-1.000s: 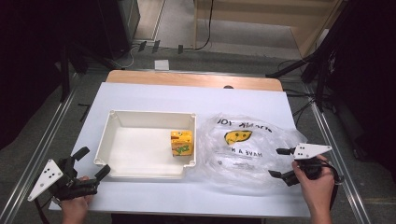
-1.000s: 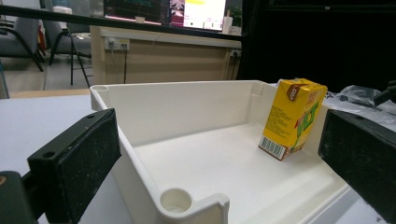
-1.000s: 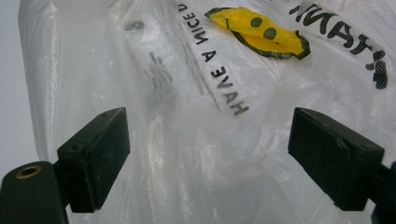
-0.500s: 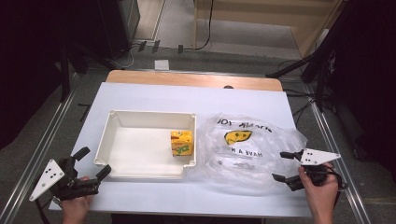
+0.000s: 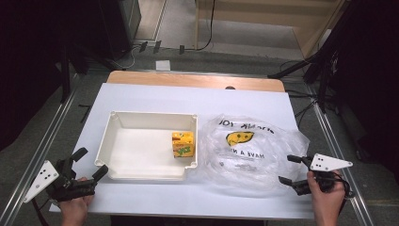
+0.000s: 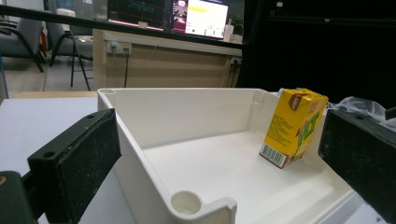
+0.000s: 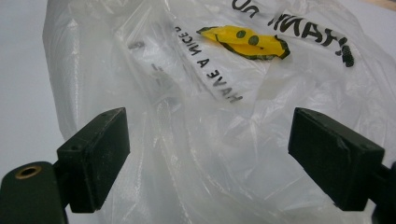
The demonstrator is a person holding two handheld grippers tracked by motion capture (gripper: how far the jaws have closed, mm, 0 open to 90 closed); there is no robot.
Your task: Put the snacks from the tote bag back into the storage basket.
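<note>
On the table (image 5: 141, 96), the right gripper (image 5: 291, 169) hangs released with its jaws wide at the edge of the crumpled plastic bag (image 5: 249, 150), while the left gripper (image 5: 90, 163), also released, faces the white tray (image 5: 141, 118) holding a yellow carton (image 5: 182, 144).

Bright, even overhead light on the white table sheet (image 5: 155, 101); surroundings near black. Soft, short shadows inside the white tray (image 5: 141, 123). High view grainy and slightly soft. Specular glare across the clear plastic bag (image 7: 224, 140), folds washed out. Close jaws blurred in both gripper views. Juice carton (image 6: 293, 127) sharp; lit monitor (image 6: 204, 18) behind blown out, background soft.
</note>
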